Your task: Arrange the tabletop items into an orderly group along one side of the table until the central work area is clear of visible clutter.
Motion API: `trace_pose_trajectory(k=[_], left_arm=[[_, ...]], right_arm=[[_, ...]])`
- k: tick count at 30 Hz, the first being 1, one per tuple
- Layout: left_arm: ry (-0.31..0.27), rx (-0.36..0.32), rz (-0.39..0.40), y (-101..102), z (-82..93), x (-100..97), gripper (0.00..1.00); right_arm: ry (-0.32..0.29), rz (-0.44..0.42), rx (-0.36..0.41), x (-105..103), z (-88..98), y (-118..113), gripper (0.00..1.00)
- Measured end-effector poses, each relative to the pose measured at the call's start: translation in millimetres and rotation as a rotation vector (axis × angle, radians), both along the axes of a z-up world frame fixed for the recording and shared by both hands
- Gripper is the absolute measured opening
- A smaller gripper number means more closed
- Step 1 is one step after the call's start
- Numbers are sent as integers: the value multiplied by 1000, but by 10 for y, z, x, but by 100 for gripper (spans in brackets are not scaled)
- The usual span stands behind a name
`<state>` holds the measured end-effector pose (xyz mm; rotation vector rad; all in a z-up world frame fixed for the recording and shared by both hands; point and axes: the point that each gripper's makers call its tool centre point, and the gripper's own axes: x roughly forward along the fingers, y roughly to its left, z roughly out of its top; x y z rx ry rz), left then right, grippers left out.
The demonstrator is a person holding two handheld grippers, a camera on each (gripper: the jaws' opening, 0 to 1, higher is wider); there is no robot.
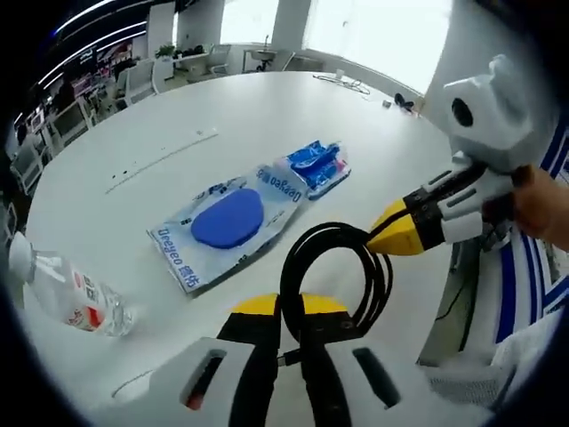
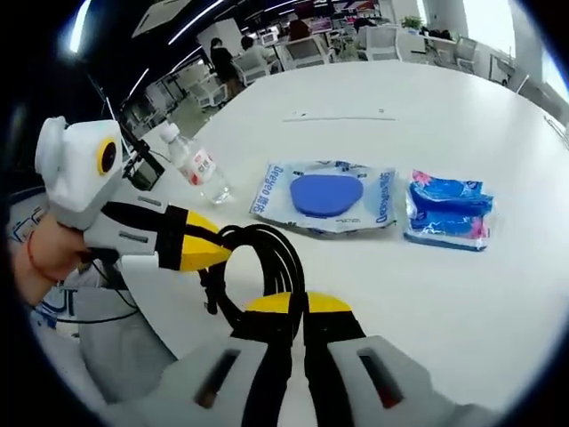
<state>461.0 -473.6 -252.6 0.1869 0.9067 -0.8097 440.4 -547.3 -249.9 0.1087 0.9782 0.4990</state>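
Cable (image 1: 333,267) gripped at both ends of its coil, low over the near edge of the desk (image 1: 222,116).

The black coiled cable is pinched by the left gripper (image 1: 286,313), jaws closed on the loop, and in the left gripper view it is met from the right by the right gripper (image 1: 391,233), yellow tips shut on the same coil. In the right gripper view the right gripper (image 2: 298,307) is seen clamped on the cable too. Beyond it, a blue pad in a clear bag (image 2: 327,197) and a blue packet (image 2: 447,212) are laid side by side; a bottle (image 2: 200,169) is lying well apart to the left.
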Motion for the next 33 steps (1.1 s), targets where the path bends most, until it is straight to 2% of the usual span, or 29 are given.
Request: trace_pose_trajectory(k=[10,18,24,33], left_arm=[[31,-53,-20,-506,5,-10,4],[60,-57,-12,-786,-101,100,4],[99,-47,16,-912,-241,203,4],[158,-17,46,-967,-406,288,4]], right_arm=[[2,-49,-18,5,45,-556,0],[8,-62,-31,93,-25,-776,0],[21,-68,-34,221,-160,-901,0],[50,-80,-13,346,-368,-974,0]])
